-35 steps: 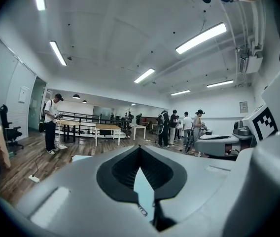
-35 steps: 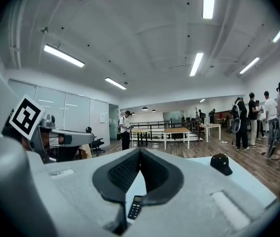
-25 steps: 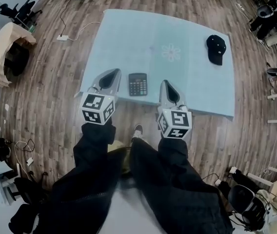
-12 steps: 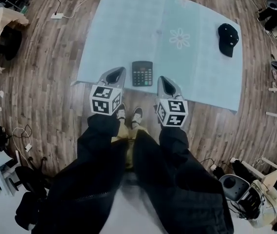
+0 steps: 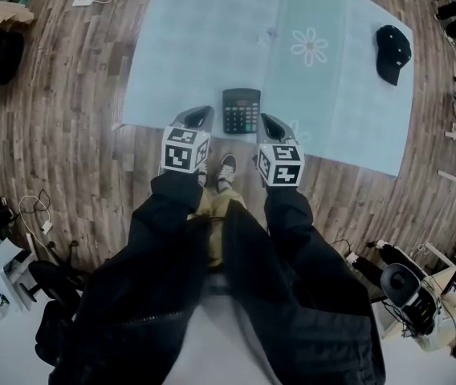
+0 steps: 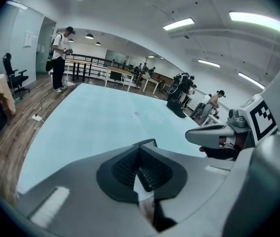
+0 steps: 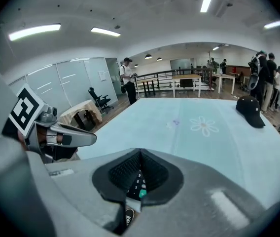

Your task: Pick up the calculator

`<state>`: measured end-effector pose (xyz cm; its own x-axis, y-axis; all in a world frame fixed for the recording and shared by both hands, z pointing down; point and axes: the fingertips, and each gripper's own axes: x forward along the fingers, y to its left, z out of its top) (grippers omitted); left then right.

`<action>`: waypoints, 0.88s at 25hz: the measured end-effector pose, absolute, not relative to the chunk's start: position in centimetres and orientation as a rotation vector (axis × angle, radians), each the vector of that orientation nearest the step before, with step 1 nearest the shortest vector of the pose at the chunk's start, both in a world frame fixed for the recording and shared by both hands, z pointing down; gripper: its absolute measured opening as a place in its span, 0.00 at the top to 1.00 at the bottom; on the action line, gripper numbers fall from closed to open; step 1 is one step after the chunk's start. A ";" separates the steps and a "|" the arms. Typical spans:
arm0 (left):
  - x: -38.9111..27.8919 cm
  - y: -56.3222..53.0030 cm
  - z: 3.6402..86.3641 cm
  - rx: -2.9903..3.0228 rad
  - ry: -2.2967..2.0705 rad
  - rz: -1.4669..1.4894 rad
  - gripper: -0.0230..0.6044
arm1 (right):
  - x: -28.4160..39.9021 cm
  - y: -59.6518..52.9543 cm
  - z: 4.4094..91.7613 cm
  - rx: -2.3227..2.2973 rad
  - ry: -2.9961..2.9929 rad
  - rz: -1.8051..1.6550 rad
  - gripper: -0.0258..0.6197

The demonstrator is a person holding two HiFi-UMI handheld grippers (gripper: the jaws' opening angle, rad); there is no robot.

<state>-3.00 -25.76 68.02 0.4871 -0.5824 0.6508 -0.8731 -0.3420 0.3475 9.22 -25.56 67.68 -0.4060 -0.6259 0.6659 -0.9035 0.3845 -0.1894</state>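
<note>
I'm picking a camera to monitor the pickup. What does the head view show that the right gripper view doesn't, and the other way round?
Head view only: the whole calculator, flanked by the left gripper and right gripper, and the right gripper's marker cube. Right gripper view only: ceiling lights, standing people, an office chair, its own shut jaws. Both: the light blue surface, black cap, daisy print, left gripper.

Our left gripper [image 5: 199, 112] and right gripper [image 5: 267, 119] in matt grey plastic, ribbed black pads [image 6: 124, 168], matt black plastic calculator [image 5: 241, 111] between them, smooth matt table cover [image 5: 204, 46] beneath, grained wooden floor [image 5: 67, 95] beside the left gripper, cloth cap [image 5: 394, 53] well beyond the right.
</note>
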 end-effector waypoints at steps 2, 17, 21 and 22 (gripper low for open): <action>-2.8 -26.2 69.3 2.038 -1.177 0.563 0.96 | 9.2 -26.5 69.1 1.289 -2.136 0.754 0.96; -2.3 -28.1 75.3 1.957 -1.116 0.638 0.96 | 9.6 -31.0 75.9 1.191 -2.061 0.729 0.96; -2.1 -28.4 75.9 1.948 -1.114 0.639 0.96 | 9.4 -31.8 76.9 1.143 -2.078 0.725 0.85; -1.9 -28.5 76.0 1.949 -1.111 0.639 0.96 | 9.2 -31.9 77.2 1.121 -2.087 0.729 0.84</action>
<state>-1.92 -28.47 76.05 0.4896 -0.4741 0.7317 -0.8709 -0.3069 0.3839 9.23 -31.93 77.19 -0.4224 -0.4997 0.7562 -0.8618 0.4799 -0.1643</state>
